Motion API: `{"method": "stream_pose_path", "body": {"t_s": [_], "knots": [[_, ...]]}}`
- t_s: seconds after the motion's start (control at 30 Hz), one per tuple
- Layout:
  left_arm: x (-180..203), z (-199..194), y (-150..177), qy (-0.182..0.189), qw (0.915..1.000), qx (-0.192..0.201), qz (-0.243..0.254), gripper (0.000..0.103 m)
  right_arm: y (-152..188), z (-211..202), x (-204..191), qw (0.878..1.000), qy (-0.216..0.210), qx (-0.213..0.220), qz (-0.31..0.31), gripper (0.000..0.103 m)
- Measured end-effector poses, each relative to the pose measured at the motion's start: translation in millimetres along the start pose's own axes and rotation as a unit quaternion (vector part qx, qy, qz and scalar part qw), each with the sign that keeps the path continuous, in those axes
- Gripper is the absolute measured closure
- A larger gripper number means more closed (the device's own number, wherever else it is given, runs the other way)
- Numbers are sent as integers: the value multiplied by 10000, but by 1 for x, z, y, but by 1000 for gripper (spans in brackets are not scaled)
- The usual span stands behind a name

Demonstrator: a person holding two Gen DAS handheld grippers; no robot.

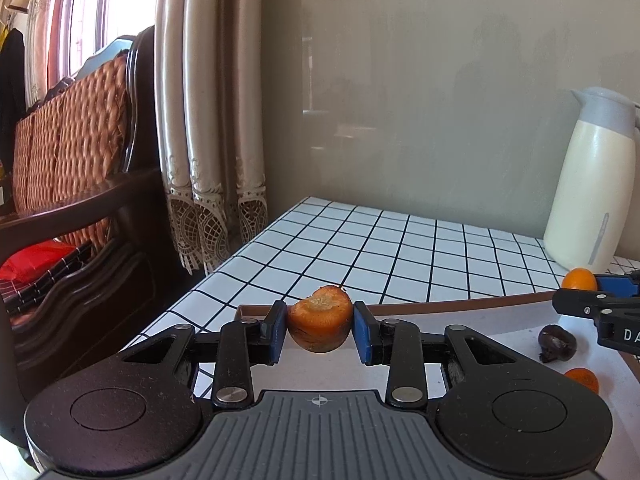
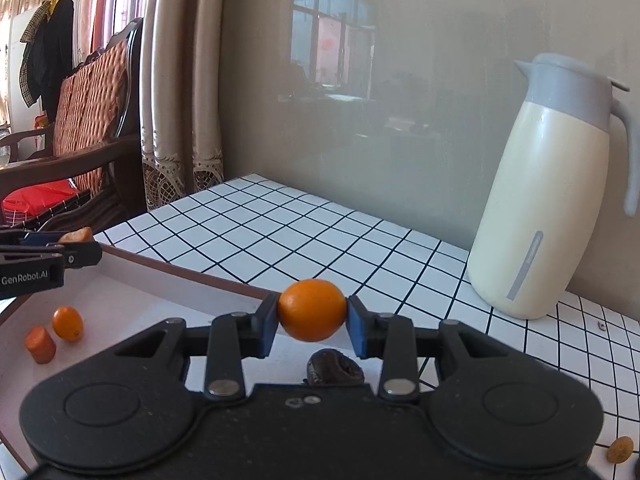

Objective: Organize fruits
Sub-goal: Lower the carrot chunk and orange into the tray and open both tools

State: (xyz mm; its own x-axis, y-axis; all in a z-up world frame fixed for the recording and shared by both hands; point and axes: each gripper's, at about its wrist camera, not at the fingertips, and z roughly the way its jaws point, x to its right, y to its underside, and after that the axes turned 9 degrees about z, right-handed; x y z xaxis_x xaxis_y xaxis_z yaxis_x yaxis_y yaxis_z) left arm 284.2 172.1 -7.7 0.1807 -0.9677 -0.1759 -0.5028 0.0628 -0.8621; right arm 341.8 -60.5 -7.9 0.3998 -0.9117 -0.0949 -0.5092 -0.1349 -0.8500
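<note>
Left wrist view: carrot chunk (image 1: 320,319) clamped between the jaws, above tray (image 1: 480,320).

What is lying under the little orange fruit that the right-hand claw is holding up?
Below the kumquat in the right gripper sits a dark wrinkled fruit on the white tray. The gripper's body covers its near side, so anything beside it there is hidden.
</note>
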Motion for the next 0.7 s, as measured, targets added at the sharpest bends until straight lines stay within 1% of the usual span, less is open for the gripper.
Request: {"method": "stream_pose_path", "body": {"t_s": [0.1,0.17,0.2,0.23,0.27,0.3,0.37,0.4,0.53,0.7], "knots": [[0,6,-1,-10,10000,-39,-18,68,-3,6,4,9999,-86,-108,40,75],[0,6,-2,-41,10000,2,-64,66,-4,13,3,9993,-188,-326,-64,72],[-3,5,-2,-86,9999,45,-143,56,-4,13,3,9995,-132,-284,-96,54],[-6,2,-2,-141,9995,147,-234,13,-4,9,4,9999,-12,-93,-90,36],[-7,-4,-2,-240,9987,327,-302,0,-3,5,5,9999,54,125,-46,5],[-10,-7,-2,-300,9980,435,-350,0,-4,1,6,9996,48,270,15,8],[-14,-8,-4,-241,9979,430,-425,0,-6,0,8,9996,92,264,80,8],[-16,-8,-3,-272,9976,444,-461,0,-6,-1,8,9995,86,297,76,7],[-16,-3,2,-224,9987,310,-348,0,-5,-1,9,9996,94,265,93,7],[-16,-7,1,-203,9987,328,-342,0,-5,-2,9,9995,122,261,100,6]]}}
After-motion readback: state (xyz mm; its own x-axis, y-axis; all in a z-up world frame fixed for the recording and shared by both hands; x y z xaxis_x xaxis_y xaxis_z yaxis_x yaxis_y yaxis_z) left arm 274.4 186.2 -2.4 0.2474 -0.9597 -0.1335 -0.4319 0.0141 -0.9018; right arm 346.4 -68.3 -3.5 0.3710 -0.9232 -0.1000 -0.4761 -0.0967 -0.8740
